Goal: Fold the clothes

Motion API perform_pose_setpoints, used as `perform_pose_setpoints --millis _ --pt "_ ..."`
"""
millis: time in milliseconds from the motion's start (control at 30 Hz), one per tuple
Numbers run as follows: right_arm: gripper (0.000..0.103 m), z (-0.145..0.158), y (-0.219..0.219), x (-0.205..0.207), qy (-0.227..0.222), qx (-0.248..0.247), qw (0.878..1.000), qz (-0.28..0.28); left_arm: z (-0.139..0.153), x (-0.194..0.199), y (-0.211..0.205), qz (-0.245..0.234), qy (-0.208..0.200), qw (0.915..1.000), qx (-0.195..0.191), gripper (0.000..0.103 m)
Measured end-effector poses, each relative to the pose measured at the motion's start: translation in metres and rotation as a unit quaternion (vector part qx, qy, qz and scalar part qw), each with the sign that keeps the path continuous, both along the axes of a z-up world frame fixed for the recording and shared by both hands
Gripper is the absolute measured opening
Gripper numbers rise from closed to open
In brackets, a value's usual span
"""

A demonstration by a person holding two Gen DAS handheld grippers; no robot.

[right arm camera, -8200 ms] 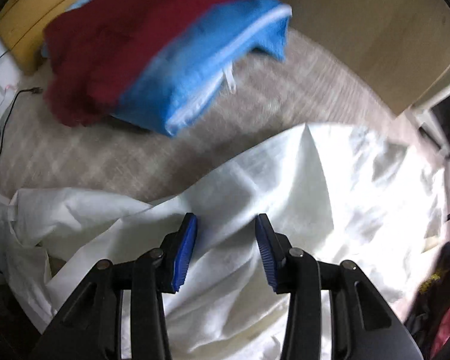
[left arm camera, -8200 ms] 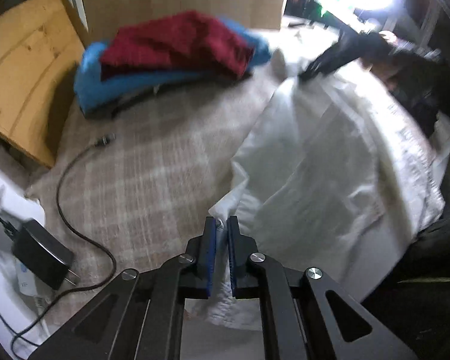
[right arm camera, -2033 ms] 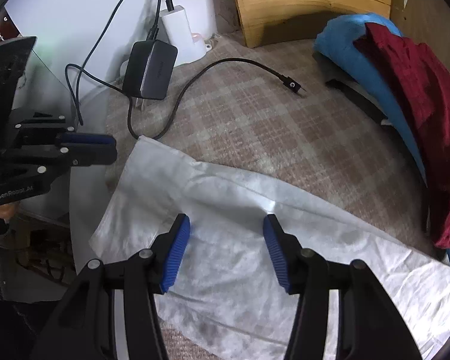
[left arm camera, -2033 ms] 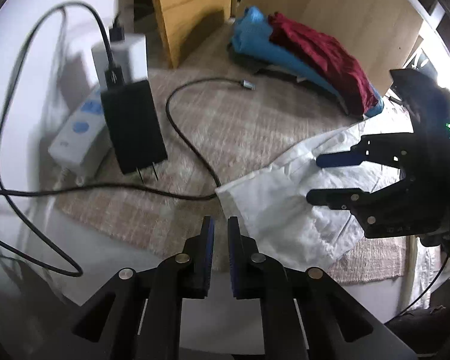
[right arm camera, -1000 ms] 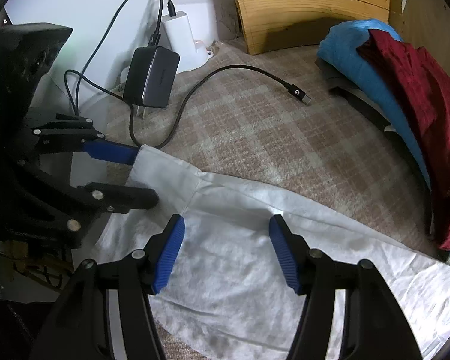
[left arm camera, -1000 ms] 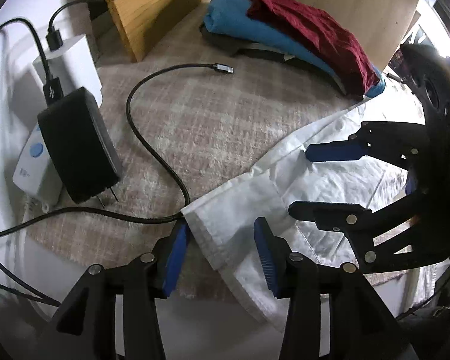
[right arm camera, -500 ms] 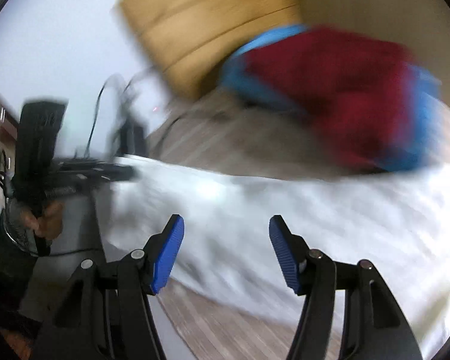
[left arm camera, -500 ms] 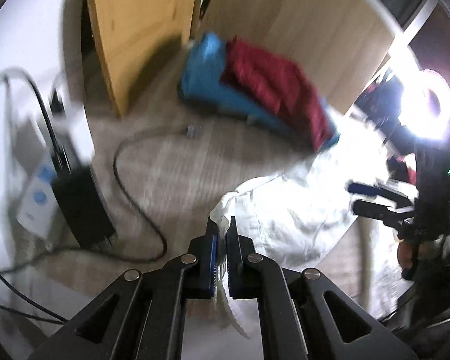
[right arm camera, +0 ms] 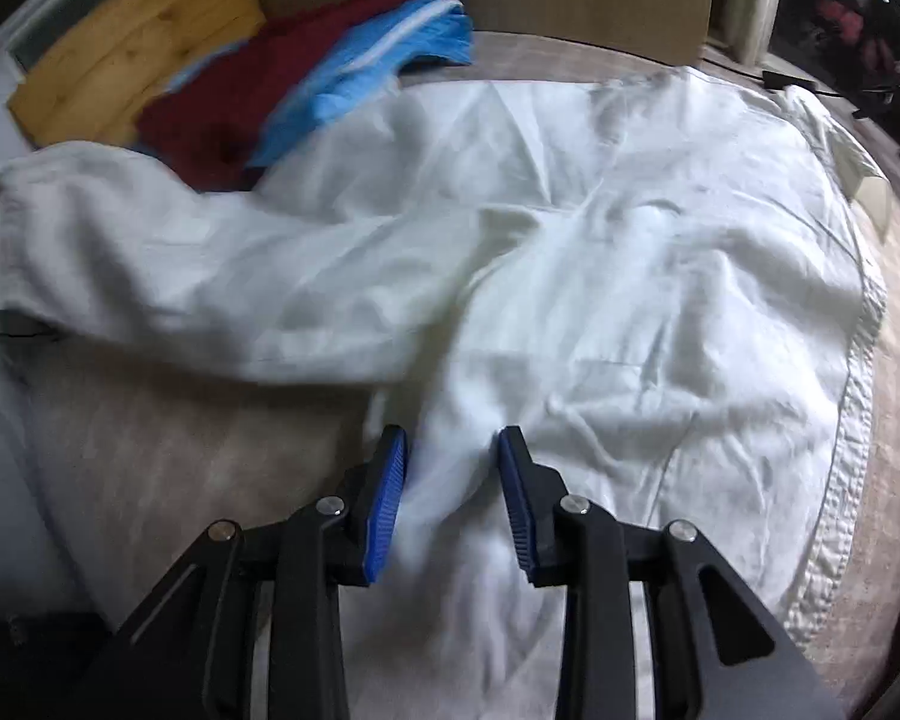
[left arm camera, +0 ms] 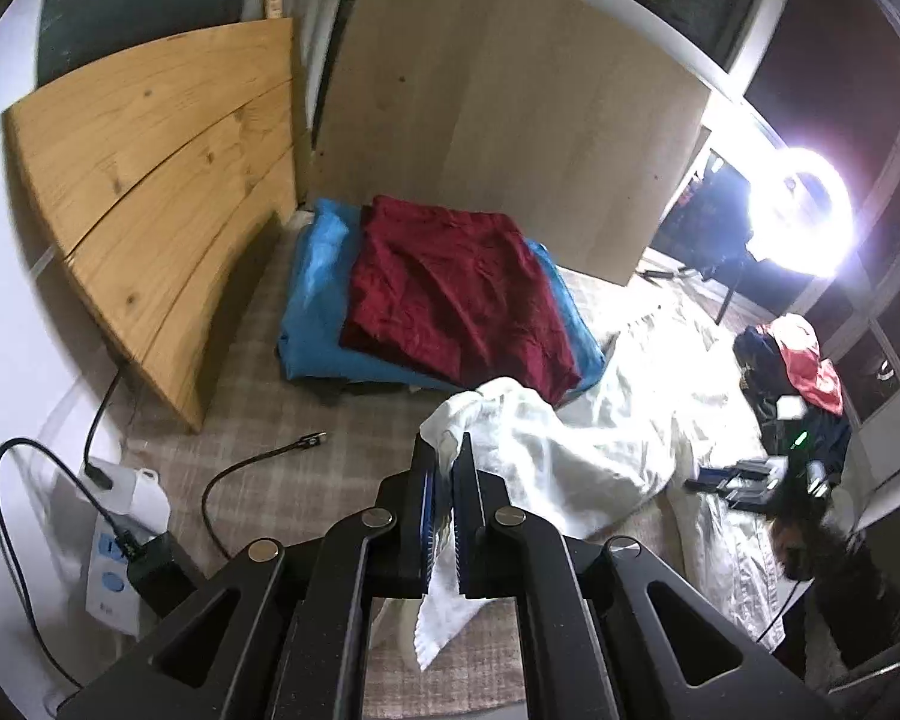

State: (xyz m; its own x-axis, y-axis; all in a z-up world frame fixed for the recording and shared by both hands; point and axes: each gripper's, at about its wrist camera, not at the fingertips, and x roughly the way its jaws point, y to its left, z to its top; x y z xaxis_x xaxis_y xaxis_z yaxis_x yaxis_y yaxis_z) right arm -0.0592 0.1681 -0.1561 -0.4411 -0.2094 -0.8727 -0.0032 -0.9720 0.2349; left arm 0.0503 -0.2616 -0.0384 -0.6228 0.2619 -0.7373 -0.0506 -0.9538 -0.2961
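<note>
No legible brand or writing anywhere; only blue round markings on the white power strip [left arm camera: 111, 570] at lower left, too small to read.

White shirt [right arm camera: 570, 276]: thin, crumpled cotton-like cloth with a stitched hem along its right edge, spread over the plaid beige blanket [left arm camera: 258, 420], one sleeve-like part lifted and stretched out leftward. Pinched at its end by the left gripper [left arm camera: 442, 480], jaws nearly closed on the fabric, a loose corner hanging down between the fingers. Right gripper [right arm camera: 452, 480] low over the shirt's near edge, blue-padded jaws parted wide, cloth lying between them but not clamped.

Behind the shirt, a folded dark red garment [left arm camera: 450, 294] stacked on a folded blue one [left arm camera: 318, 300], the shirt's raised part overlapping their near corner. Pine board [left arm camera: 150, 180] and a paler wood panel [left arm camera: 498, 138] leaning upright behind. Black charger [left arm camera: 156, 564] plugged into the strip, its black cable [left arm camera: 252, 462] curling across the blanket. Bright ring light [left arm camera: 801, 219] glaring at right, a heap of dark and red clothes [left arm camera: 798, 372] below it.
</note>
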Motion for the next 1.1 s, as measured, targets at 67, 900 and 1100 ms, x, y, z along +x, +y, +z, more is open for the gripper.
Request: perform_pose_setpoints --millis 67,900,1100 --pt "0.031 0.019 0.024 0.004 0.044 -0.04 0.998 -0.034 -0.002 0.0 0.003 -0.003 -0.002 1.0 0.001 0.004" --pt "0.008 -0.037 0.031 -0.117 -0.033 0.017 0.999 0.027 0.02 0.04 0.026 0.003 0.016 0.9997 0.015 0.004" --pt "0.008 -0.074 0.009 -0.105 -0.051 0.027 0.997 0.044 0.051 0.053 0.073 -0.01 0.05 0.9987 0.0 0.004"
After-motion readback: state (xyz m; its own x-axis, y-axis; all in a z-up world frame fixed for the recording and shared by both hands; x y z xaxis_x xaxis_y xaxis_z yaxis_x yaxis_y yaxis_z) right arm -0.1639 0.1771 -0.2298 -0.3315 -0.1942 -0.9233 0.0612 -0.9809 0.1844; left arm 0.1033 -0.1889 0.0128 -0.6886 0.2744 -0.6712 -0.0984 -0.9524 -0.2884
